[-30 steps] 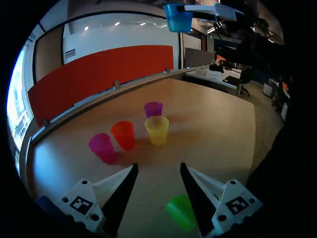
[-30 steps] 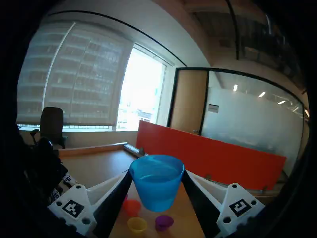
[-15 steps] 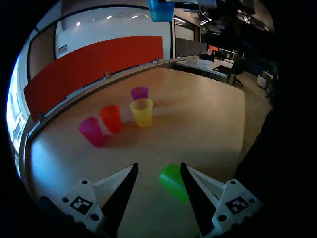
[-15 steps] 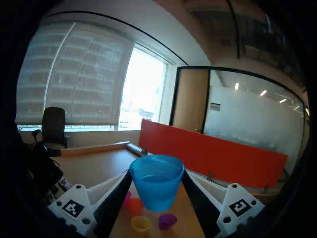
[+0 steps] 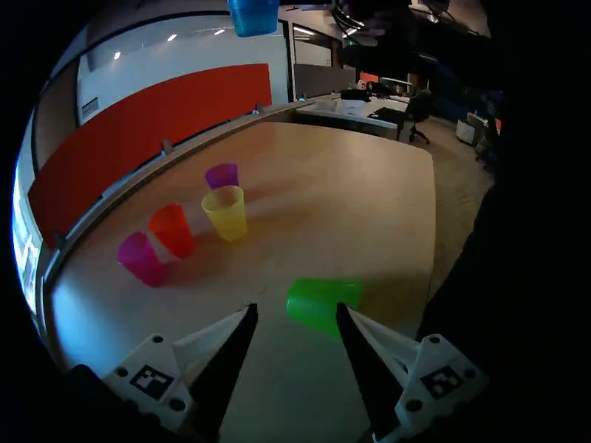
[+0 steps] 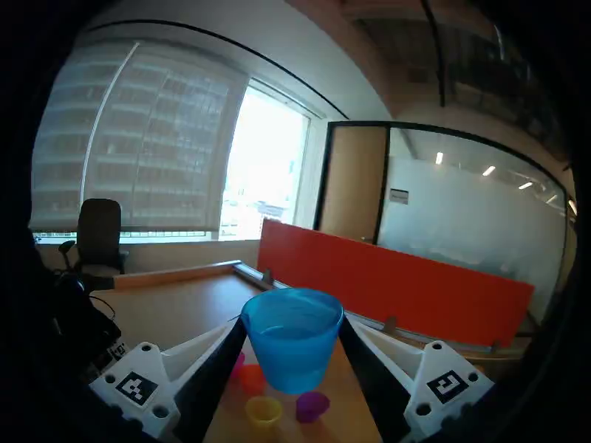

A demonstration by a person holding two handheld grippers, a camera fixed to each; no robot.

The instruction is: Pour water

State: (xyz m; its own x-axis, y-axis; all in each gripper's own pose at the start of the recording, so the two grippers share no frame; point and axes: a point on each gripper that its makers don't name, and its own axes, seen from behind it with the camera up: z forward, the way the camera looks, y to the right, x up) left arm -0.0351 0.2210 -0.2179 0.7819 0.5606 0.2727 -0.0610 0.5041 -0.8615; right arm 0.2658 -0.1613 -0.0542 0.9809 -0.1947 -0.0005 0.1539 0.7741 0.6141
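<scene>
My right gripper [image 6: 292, 325] is shut on a blue cup [image 6: 292, 351] with water in it, held high above the wooden table [image 5: 332, 207]. The same blue cup [image 5: 253, 16] hangs at the top of the left gripper view. My left gripper [image 5: 294, 306] is open and low over the table. A green cup [image 5: 323, 304] appears to lie on its side just past its fingertips, nearer the right finger, ungripped. Farther off stand purple [image 5: 221, 176], yellow [image 5: 226, 213], orange [image 5: 171, 229] and magenta [image 5: 140, 258] cups, also seen below the blue cup as yellow [image 6: 264, 410] and purple [image 6: 312, 404].
A red partition [image 5: 148, 125] runs along the table's far edge. The table's right edge [image 5: 432, 221] drops to the floor, with desks and an office chair [image 5: 417, 111] beyond. A black chair [image 6: 97, 236] stands by the window.
The left gripper has drawn back and turned, so the green cup went from under its right finger to just past the fingertips. The right gripper holds the blue cup nearly still.
</scene>
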